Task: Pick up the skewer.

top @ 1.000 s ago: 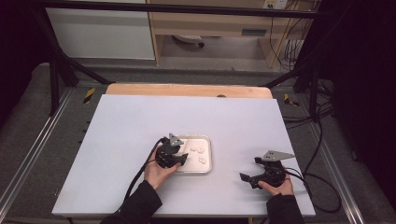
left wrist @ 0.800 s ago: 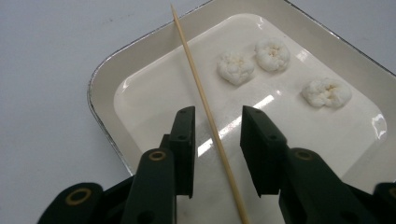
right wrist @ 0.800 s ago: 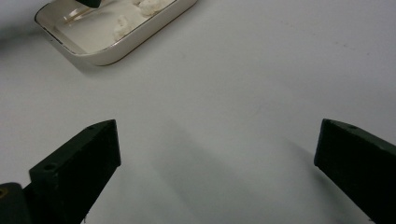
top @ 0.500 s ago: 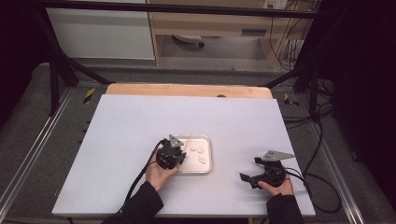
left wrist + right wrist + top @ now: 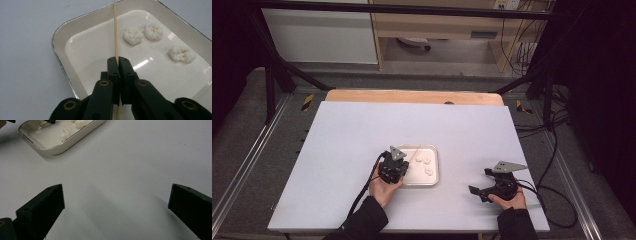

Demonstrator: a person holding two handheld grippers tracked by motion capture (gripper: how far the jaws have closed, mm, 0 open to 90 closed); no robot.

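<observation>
the left gripper sits at the near left corner of the tray, and its jaws have just been closing on the skewer; in the left gripper view they now pinch it tight, the thin wooden stick running straight up from between the black pads and out over the tray's far rim. the skewer's lower end passes down behind the jaws, so how far it reaches there i cannot tell. the tray is a shallow cream dish with a silvery edge, lying on the white table a little near of centre. three small white puffy pieces lie in it, right of the skewer in the left gripper view: two close together farther off, one apart and nearer. none of them touches the stick. over on the right, the right gripper rests low on the table near the near edge, well apart from the tray, jaws spread wide with only bare table between them. in the right gripper view the tray sits far off at upper left.
</observation>
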